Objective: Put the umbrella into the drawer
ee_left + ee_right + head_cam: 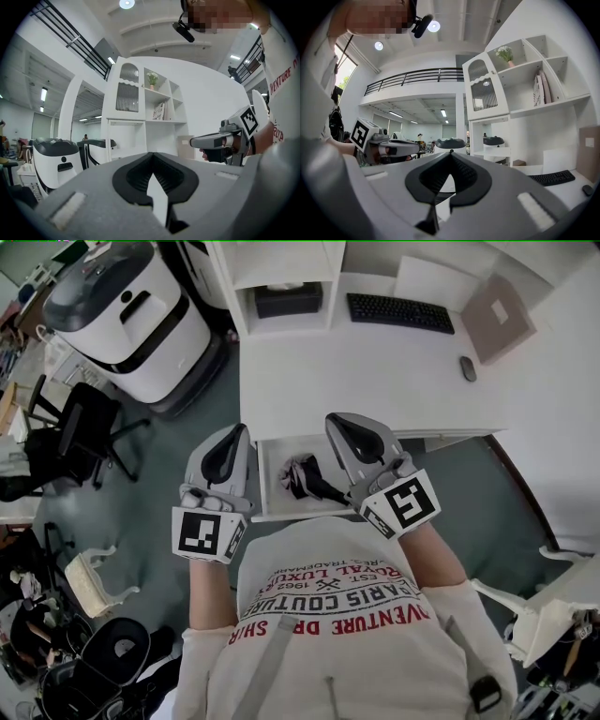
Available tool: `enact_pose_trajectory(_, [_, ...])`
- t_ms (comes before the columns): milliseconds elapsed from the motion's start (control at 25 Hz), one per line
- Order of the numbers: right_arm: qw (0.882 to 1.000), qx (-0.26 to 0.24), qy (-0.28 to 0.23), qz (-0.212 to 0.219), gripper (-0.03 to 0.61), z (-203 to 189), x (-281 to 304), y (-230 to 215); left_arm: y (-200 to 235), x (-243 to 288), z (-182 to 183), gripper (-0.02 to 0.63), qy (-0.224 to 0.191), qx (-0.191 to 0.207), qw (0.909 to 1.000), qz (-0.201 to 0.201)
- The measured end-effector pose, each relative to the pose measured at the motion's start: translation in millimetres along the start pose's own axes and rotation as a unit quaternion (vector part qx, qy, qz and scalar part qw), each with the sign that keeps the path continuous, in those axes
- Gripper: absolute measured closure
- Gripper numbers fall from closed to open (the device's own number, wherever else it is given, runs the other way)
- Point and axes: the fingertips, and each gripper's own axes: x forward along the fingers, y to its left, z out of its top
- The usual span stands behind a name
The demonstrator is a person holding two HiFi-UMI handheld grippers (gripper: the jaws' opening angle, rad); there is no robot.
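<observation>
My left gripper point(239, 434) and right gripper point(336, 423) are both closed, empty. The umbrella point(305, 477) lies in the open drawer point(270, 487) below, between them.

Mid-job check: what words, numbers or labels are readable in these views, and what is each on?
"PARIS COUTURE": print on the shirt, upside down in the head view.
"EST 1962": same print.
"VENTURE": same shirt, word cut off; also seen in the left gripper view.
Left cube and right cube: square marker patterns, no words.
Keyboard keys and shelf books: too small to read.
</observation>
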Motion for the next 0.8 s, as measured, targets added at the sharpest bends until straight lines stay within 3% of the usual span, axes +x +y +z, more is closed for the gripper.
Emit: enact_pose_trajectory(800, [1.000, -0.015, 0.002, -0.014, 0.580, -2.8, -0.3, 5.6, -6.3, -7.3, 0.9, 0.607, 0.004, 0.002, 1.0000, -0.003])
